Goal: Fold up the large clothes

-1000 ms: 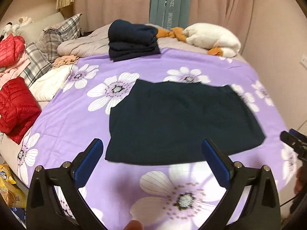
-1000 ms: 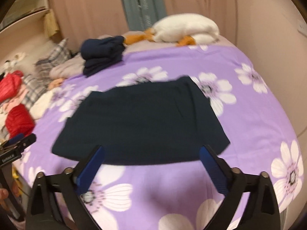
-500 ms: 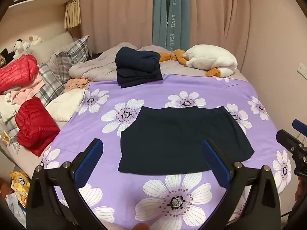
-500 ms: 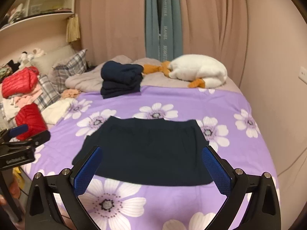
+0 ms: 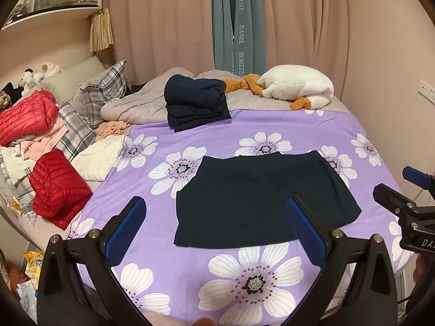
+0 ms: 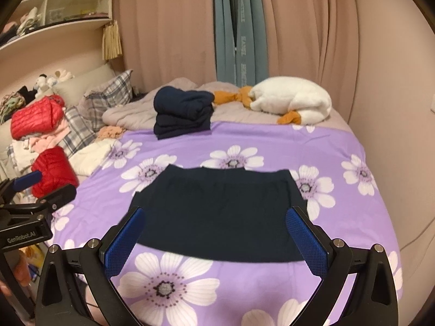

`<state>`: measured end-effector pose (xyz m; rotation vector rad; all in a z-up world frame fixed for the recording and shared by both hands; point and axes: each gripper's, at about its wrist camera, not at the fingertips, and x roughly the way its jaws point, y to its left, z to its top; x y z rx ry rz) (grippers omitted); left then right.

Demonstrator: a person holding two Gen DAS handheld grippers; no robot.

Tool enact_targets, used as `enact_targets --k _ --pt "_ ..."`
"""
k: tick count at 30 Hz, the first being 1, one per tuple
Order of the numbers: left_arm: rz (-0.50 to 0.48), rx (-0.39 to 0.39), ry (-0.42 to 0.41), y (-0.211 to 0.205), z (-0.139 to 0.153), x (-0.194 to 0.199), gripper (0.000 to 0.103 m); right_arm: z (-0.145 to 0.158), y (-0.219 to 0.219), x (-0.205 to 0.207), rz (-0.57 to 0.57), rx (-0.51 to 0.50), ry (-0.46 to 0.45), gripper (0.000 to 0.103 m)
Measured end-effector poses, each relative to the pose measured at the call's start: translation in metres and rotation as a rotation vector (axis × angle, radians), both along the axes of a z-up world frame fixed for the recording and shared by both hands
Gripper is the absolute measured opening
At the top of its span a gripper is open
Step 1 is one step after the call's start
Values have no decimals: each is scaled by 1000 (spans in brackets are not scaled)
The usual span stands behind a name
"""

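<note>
A dark navy garment (image 5: pixel 261 198) lies folded flat in a rectangle on the purple flowered bedspread (image 5: pixel 244 133); it also shows in the right wrist view (image 6: pixel 220 212). My left gripper (image 5: pixel 216 228) is open and empty, held back above the bed's near edge. My right gripper (image 6: pixel 214 239) is open and empty, also back from the garment. The right gripper shows at the right edge of the left wrist view (image 5: pixel 407 206). The left gripper shows at the left edge of the right wrist view (image 6: pixel 32 198).
A stack of folded navy clothes (image 5: pixel 195 103) sits at the far side of the bed. A white and orange plush (image 5: pixel 296 89) lies at the back right. Red jackets (image 5: pixel 57 187), plaid pillows (image 5: pixel 103 95) and loose clothes crowd the left side. Curtains (image 5: pixel 236 21) hang behind.
Both grippers have pulled back and up from the garment, so it looks smaller and farther away. The garment lies as before. Both grippers stay open.
</note>
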<state>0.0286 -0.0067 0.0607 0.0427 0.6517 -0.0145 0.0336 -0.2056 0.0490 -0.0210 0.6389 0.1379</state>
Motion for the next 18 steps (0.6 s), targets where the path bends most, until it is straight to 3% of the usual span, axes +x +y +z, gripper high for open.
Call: enact_targets --k 18 --pt "11 3 20 2 -7 5 103 2 -1 -5 -22 0 8 102"
